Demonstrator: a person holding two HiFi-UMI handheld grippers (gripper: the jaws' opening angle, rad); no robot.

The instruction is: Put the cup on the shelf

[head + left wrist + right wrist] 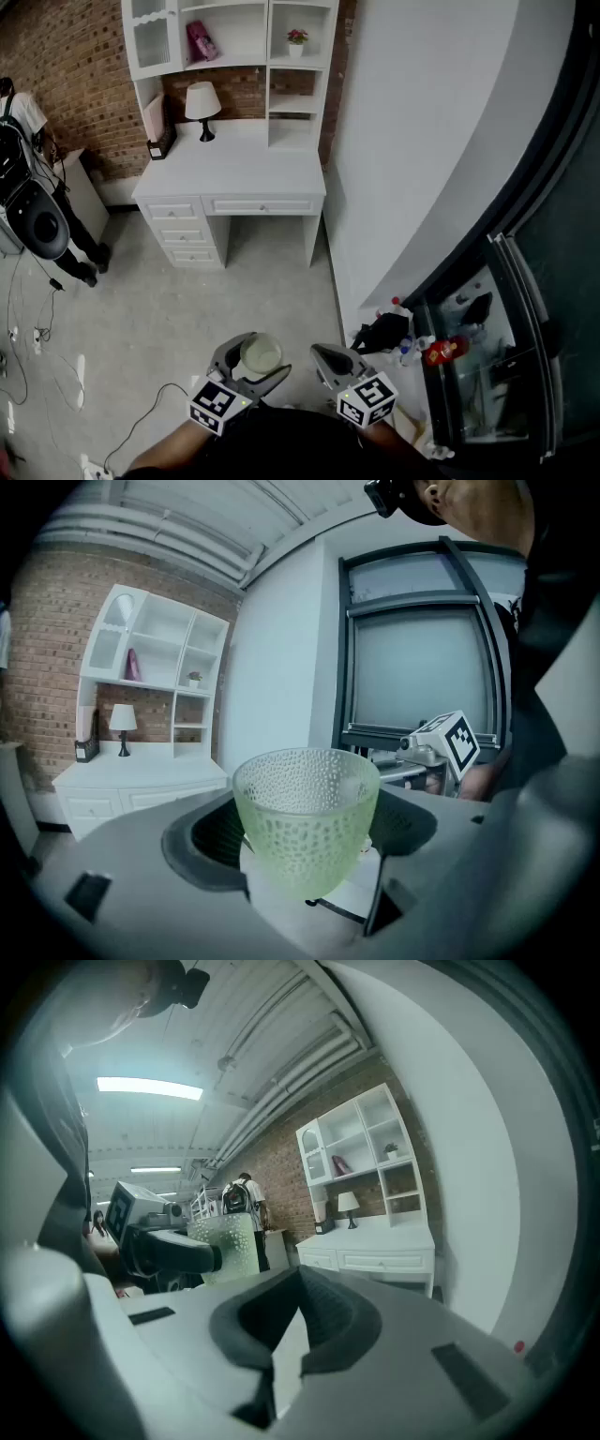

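A pale green dimpled glass cup [261,356] sits upright between the wide-set jaws of my left gripper [265,355], low in the head view. In the left gripper view the cup [306,819] fills the gap and both dark pads press its sides. My right gripper [323,354] hangs just to the right of it, its pads closed together with nothing between them [299,1271]. The right gripper view shows the cup [228,1244] off to its left. The white shelf unit [234,37] stands on a white desk [234,173] far ahead, against the brick wall.
A lamp [203,105], a pink item [200,41] and a small plant [296,39] sit on the desk and shelves. A person [28,131] and black gear [42,220] stand at left, with cables on the floor. A curved white wall [422,141] and a glass-fronted unit [506,356] lie at right.
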